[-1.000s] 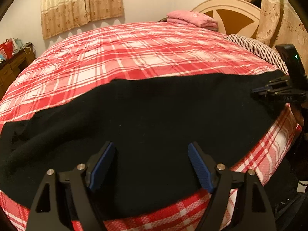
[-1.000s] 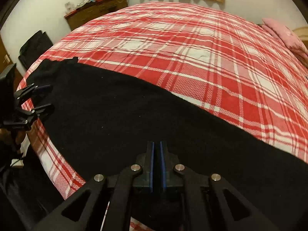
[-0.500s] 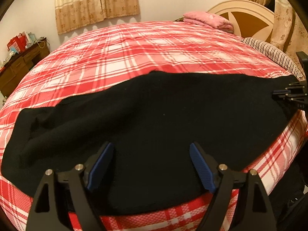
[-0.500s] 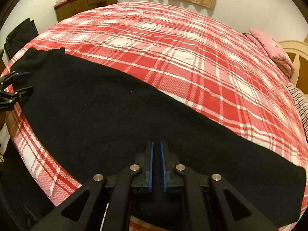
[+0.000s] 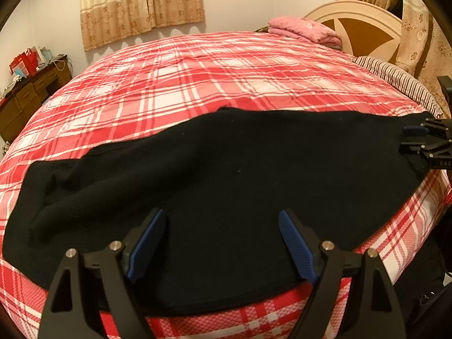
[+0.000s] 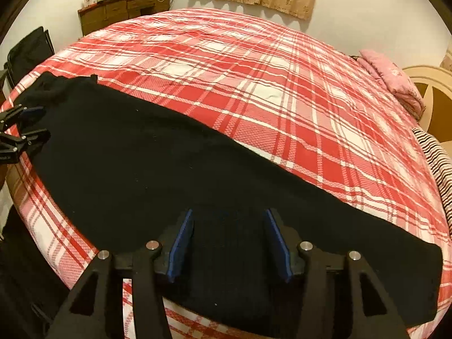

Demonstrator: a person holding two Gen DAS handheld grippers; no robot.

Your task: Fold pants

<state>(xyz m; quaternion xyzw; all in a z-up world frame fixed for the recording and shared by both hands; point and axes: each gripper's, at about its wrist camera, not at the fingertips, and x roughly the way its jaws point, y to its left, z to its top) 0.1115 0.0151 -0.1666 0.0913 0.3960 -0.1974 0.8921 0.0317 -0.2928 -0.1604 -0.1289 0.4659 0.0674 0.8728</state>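
Black pants (image 5: 226, 175) lie stretched lengthwise along the near edge of a bed with a red-and-white plaid cover (image 5: 214, 79). My left gripper (image 5: 223, 240) is open and empty just above the pants near their left part. My right gripper (image 6: 230, 240) is open and empty above the pants' other end (image 6: 197, 163). Each gripper shows in the other's view: the right gripper (image 5: 418, 141) at the far right, the left gripper (image 6: 25, 127) at the far left. The pants bunch into folds at their left end (image 5: 50, 197).
A folded pink blanket (image 5: 305, 29) and a striped pillow (image 5: 395, 80) lie by the headboard (image 5: 364, 25). A wooden dresser (image 6: 124, 11) with clutter stands by the far wall. A black chair (image 6: 28, 53) stands beside the bed. Curtains (image 5: 141, 2) hang behind.
My right gripper has opened and let go of the pants. Both grippers have drawn back a little, so more of the pants shows in each view. The left gripper stays open.
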